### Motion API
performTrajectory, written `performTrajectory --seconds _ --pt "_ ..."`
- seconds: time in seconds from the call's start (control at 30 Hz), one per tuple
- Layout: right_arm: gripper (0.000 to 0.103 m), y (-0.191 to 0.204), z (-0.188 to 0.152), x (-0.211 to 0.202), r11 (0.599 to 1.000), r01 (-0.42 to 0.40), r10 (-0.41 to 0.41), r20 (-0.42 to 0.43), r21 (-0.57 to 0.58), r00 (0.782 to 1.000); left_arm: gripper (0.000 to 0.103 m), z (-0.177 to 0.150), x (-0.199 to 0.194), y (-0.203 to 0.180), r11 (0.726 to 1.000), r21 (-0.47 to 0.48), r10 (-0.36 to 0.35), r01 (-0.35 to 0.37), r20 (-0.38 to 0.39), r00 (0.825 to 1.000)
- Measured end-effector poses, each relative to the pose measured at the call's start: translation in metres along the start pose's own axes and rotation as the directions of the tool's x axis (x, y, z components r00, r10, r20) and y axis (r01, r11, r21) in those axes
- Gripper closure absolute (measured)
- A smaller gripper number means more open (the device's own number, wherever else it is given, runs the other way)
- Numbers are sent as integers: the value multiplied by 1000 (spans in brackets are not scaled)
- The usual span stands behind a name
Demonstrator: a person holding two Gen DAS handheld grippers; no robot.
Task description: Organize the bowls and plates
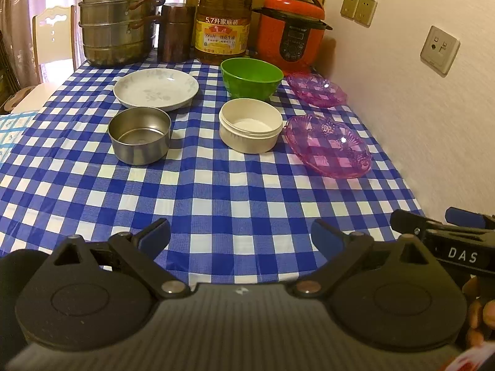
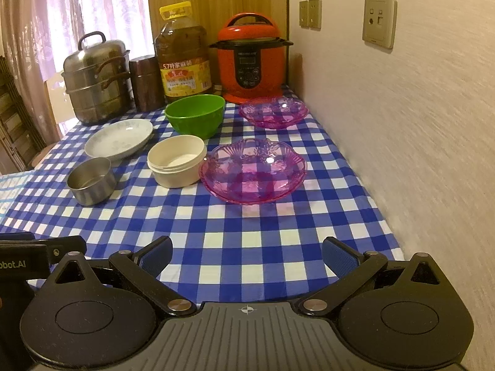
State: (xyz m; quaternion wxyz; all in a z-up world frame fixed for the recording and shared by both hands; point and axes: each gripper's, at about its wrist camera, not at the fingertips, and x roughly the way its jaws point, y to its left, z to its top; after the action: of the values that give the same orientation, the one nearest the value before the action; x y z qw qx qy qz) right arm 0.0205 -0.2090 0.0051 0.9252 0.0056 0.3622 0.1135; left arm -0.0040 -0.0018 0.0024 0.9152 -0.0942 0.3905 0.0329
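On the blue checked tablecloth stand a steel bowl, a white floral plate, a cream bowl, a green bowl and two pink glass plates, one near and one far. The same set shows in the right wrist view: steel bowl, floral plate, cream bowl, green bowl, near pink plate, far pink plate. My left gripper and right gripper hover open over the near cloth, empty, well short of the dishes.
Along the back stand a steel steamer pot, a brown canister, a big oil bottle and a red pressure cooker. A wall with sockets runs along the table's right edge. A chair is at the far left.
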Motion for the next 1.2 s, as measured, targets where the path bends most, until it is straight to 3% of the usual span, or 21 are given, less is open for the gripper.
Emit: performTrajectory --seconds 1.2 --pt "1 -3 2 -1 1000 6 -6 5 2 1000 7 0 -3 1 1000 -7 -5 5 4 1000"
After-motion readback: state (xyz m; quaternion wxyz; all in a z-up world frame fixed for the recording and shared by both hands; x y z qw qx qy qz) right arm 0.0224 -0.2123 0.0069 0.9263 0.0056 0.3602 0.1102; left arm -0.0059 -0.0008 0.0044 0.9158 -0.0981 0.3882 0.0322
